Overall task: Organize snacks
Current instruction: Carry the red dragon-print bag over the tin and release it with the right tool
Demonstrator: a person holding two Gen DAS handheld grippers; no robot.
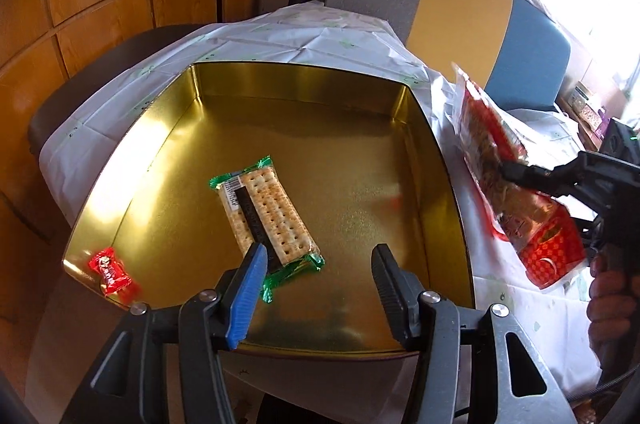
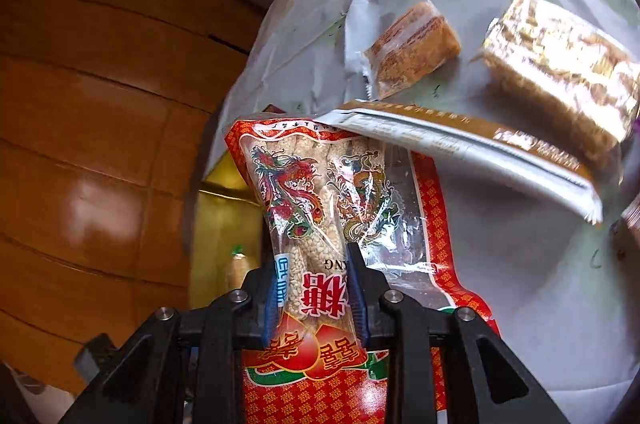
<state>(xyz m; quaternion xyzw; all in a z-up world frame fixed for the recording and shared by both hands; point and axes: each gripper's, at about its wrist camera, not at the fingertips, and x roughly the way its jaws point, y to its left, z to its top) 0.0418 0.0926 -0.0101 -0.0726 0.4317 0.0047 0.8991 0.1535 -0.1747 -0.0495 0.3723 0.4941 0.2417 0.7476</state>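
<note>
Entry: right tool [image 2: 316, 288], fingers pinched on a red sesame-stick bag [image 2: 320, 208] printed with dragon and phoenix; grip sits on the lower middle of the bag, most of its length standing out ahead of the fingers. From the left wrist view the bag [image 1: 516, 184] hangs in the air just beyond the right rim of the gold tin [image 1: 436, 128], above the white-covered counter [image 1: 304, 40], not yet over the tin's floor. Left tool [image 1: 320, 266], fingers spread wide and holding nothing, hovers over the near part of the tin. Contents of tin: one cracker pack [image 1: 266, 212] with green ends, lying flat near the middle and just beyond the left tool's blue pad; one red wrapped candy [image 1: 110, 270] at the near left corner. Still on the counter beyond the bag: two clear-wrapped brown snack bars [image 2: 412, 50] [image 2: 560, 68] and a long brown-edged packet [image 2: 472, 152], whose end touches or overlaps the bag's top. Risks, as judged: the slick, crinkled film may slide through the narrow pinch; the long free end may catch the tin's rim on the way in; the overlapping packet may be dragged along.
</note>
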